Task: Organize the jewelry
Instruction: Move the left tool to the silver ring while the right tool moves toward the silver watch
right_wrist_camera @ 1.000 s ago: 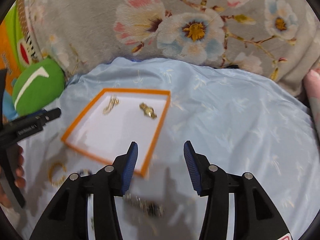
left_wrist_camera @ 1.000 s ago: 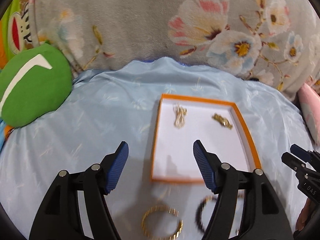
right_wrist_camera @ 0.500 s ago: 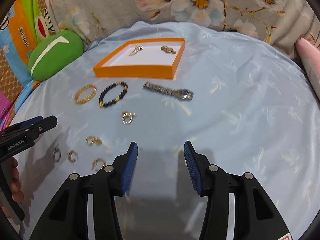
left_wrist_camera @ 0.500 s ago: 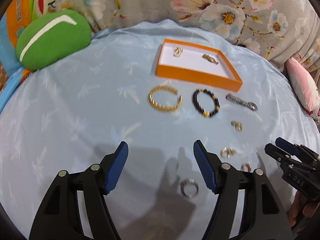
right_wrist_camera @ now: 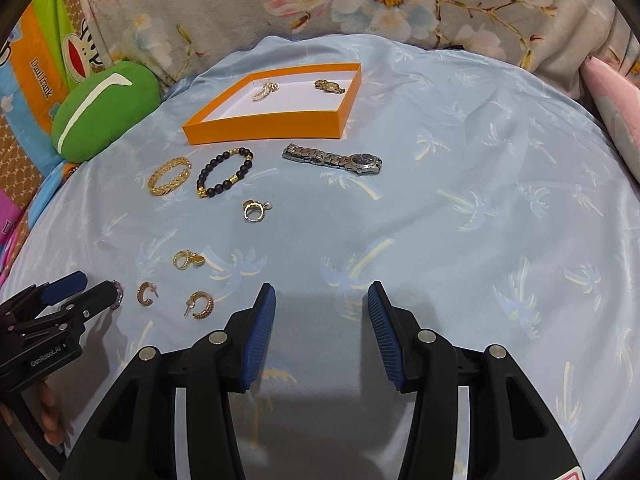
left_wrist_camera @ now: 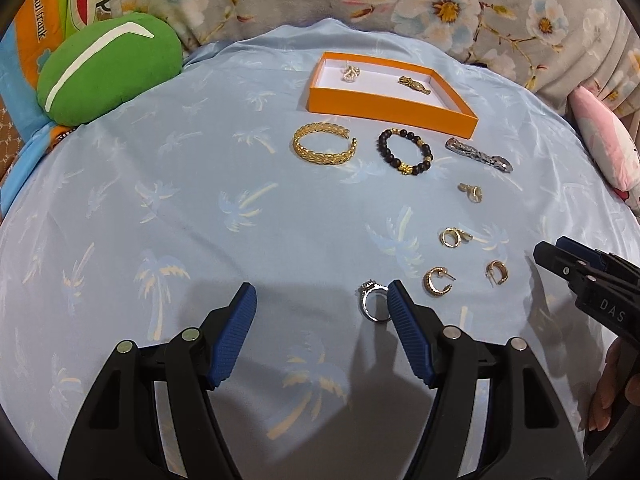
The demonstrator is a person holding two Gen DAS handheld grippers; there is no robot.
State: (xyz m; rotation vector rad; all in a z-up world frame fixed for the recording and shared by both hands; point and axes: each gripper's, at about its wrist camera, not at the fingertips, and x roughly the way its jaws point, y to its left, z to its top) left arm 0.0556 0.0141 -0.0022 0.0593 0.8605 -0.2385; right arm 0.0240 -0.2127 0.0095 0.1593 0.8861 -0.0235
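Observation:
An orange tray (left_wrist_camera: 384, 110) (right_wrist_camera: 264, 126) with a white floor lies at the far side of the blue cloth, holding two gold pieces. In front of it lie a gold bangle (left_wrist_camera: 324, 149) (right_wrist_camera: 169, 177), a black bead bracelet (left_wrist_camera: 405, 156) (right_wrist_camera: 225, 173), a silver watch (left_wrist_camera: 478, 156) (right_wrist_camera: 334, 159) and several small gold earrings (left_wrist_camera: 438, 282) (right_wrist_camera: 200, 305). A silver ring (left_wrist_camera: 373, 302) lies just inside the right finger of my open left gripper (left_wrist_camera: 322, 294). My right gripper (right_wrist_camera: 322, 294) is open and empty over bare cloth.
A green cushion (left_wrist_camera: 106, 68) (right_wrist_camera: 102, 110) sits at the far left. Floral bedding (left_wrist_camera: 440, 8) rises behind the tray and a pink pillow (left_wrist_camera: 604, 144) lies at the right. Each gripper shows at the edge of the other's view.
Both grippers have pulled back from the tray toward the near side of the cloth. The loose jewelry has come into view. Both stay open.

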